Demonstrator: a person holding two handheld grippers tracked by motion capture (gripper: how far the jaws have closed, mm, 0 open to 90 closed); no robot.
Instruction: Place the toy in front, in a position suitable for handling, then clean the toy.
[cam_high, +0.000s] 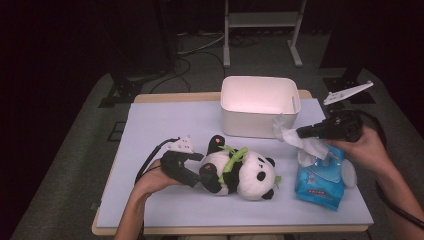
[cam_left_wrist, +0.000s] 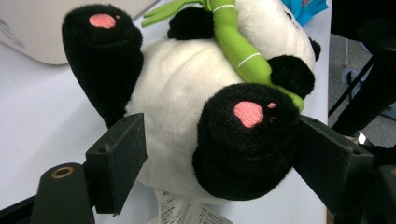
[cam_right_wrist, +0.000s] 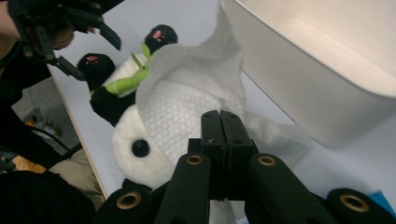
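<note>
Panda plush (cam_high: 240, 172) lies on its back mid-table on the pale lavender mat (cam_high: 165, 125), head toward the person's right, feet toward the left gripper (cam_high: 197, 176). Fuzzy white belly, black limbs, pink embroidered paw pads, and a smooth green bamboo stalk (cam_high: 232, 161) hugged across the chest. In the left gripper view the plush (cam_left_wrist: 187, 93) fills the frame: the jaws stand wide, one square black pad beside the rump, the other against the raised black foot (cam_left_wrist: 245, 140); whether they really squeeze it I cannot tell. A printed paper tag (cam_left_wrist: 187, 212) pokes out beneath.

Right gripper (cam_high: 302, 132) hovers above the table's right side, jaws fully closed, pinching a white wet wipe (cam_high: 300, 142) that trails down to the blue wipe pack (cam_high: 320, 182). Pack is soft glossy plastic, crinkled, with a round white lid flipped open at its side, lying just right of the panda's head. In the right gripper view (cam_right_wrist: 219, 128) the wipe (cam_right_wrist: 187, 98) shows a quilted, dimpled texture and hangs in loose folds from the shut pads, with the panda's face (cam_right_wrist: 140, 149) below it.

White plastic bin (cam_high: 260, 105), rectangular with rounded corners, smooth and matte, sits at the mat's far edge, just behind the panda and close to the wipe. Same bin wall (cam_right_wrist: 317, 84) is beside the wipe in the right gripper view.
</note>
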